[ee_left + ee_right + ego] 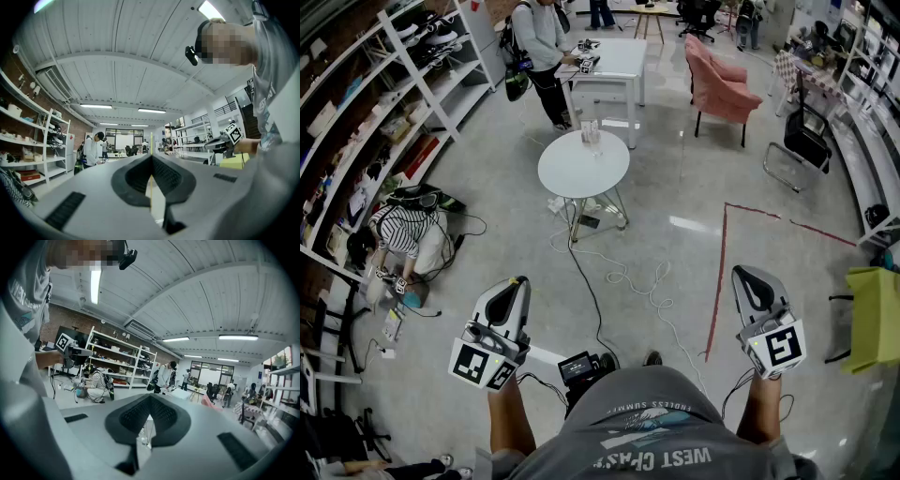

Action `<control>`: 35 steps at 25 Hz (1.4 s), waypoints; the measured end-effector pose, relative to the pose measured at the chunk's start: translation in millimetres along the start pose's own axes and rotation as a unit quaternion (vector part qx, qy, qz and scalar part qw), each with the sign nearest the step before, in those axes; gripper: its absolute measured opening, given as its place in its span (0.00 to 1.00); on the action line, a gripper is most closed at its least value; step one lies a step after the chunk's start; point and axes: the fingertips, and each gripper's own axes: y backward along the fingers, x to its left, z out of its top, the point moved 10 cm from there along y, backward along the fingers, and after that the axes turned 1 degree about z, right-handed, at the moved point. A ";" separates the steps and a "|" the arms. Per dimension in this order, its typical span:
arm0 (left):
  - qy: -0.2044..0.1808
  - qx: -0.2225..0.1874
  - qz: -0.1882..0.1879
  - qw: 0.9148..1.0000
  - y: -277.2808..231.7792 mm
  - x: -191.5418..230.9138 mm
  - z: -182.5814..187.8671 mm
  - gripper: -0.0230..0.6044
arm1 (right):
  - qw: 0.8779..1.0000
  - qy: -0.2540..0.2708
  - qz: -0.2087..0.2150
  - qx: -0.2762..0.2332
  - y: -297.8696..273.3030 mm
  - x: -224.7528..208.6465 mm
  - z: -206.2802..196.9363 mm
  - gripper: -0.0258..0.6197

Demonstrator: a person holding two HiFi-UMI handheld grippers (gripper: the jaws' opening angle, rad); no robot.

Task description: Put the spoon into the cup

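- The left hand-held gripper (pixel 519 281) is held low in front of the person's waist, jaws pressed together with nothing between them; its own view shows the two pads meeting along a thin line
- The right hand-held gripper (pixel 743 273) is level with it on the other side, well apart from it, jaws likewise closed tip to tip and empty
- Both point forward over bare floor and touch nothing
- A small black device (pixel 579 367) sits at the person's waist between the two arms, with wires running from it
- Neither spoon nor cup can be picked out for certain: the small upright items (pixel 589 133) at the far edge of the round white surface (pixel 558 173) may be them, but they are too small to tell
- That surface stands well ahead of both grippers, nearer the left one's line than the right's
- Between the grippers and the surface, a black cable and a looping white cable (pixel 630 277) trail across the floor
- A red tape line (pixel 718 281) runs up the floor ahead of the right gripper and turns right
- A crouching person in a striped top (pixel 405 232) is at the left, beside the white shelves (pixel 380 112)
- Beyond the round surface stand a white rectangular table (pixel 614 58) with a person (pixel 542 42) at it, and a pink armchair (pixel 720 86)
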 end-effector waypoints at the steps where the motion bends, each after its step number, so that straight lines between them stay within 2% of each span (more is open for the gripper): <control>1: 0.001 0.000 -0.001 1.000 0.5 1.2 -0.2 0.04 | 1.000 0.000 -0.001 0.001 -0.2 1.6 0.7 0.04; 13: 0.009 -0.003 -0.021 1.000 11.5 37.5 -11.2 0.04 | 1.000 0.002 -0.018 0.010 -13.6 35.7 11.2 0.04; 23: 0.015 -0.006 -0.044 0.999 4.2 67.0 -26.5 0.04 | 0.999 -0.008 -0.034 -0.008 -33.8 60.3 16.9 0.04; 28: 0.005 -0.004 -0.054 0.999 -11.0 74.6 -29.4 0.04 | 1.000 0.002 -0.024 -0.018 -67.7 69.4 32.4 0.04; 35: -0.010 0.001 -0.079 0.997 -51.3 72.1 -19.1 0.04 | 1.000 0.002 0.001 -0.019 -104.9 58.0 50.8 0.04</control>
